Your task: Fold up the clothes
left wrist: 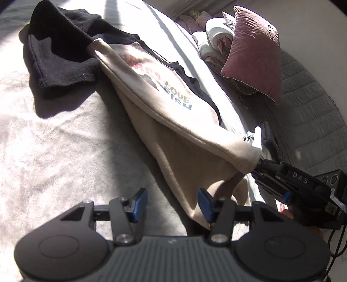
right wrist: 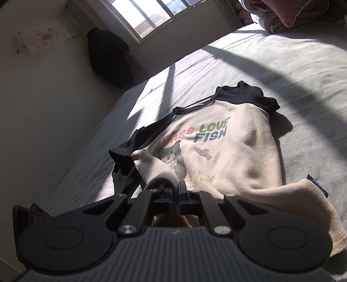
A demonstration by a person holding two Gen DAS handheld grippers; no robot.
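On a bed (right wrist: 271,65) covered with a pale grey sheet lies a cream sweatshirt (right wrist: 227,151) with black sleeves and a chest print reading "LOVE FISH". Its body rests flat across the sunlit mattress, collar pointing away toward the window (right wrist: 151,15).

Right tongs (right wrist: 176,191) are pinched fully together on the sweatshirt's hem, lifting that bottom corner off the sheet. Left tongs (left wrist: 171,206) stand about half open with nothing between the blue pads; the raised cream hem hangs just beside the right-hand pad.

One black sleeve (left wrist: 60,54) is bunched in a heap at the far side in the left wrist view. Near the bed's head sit a pink pillow (left wrist: 253,50) and rolled bedding (left wrist: 216,36), well apart from the garment. A dark garment (right wrist: 108,56) hangs in the room's corner below the window.
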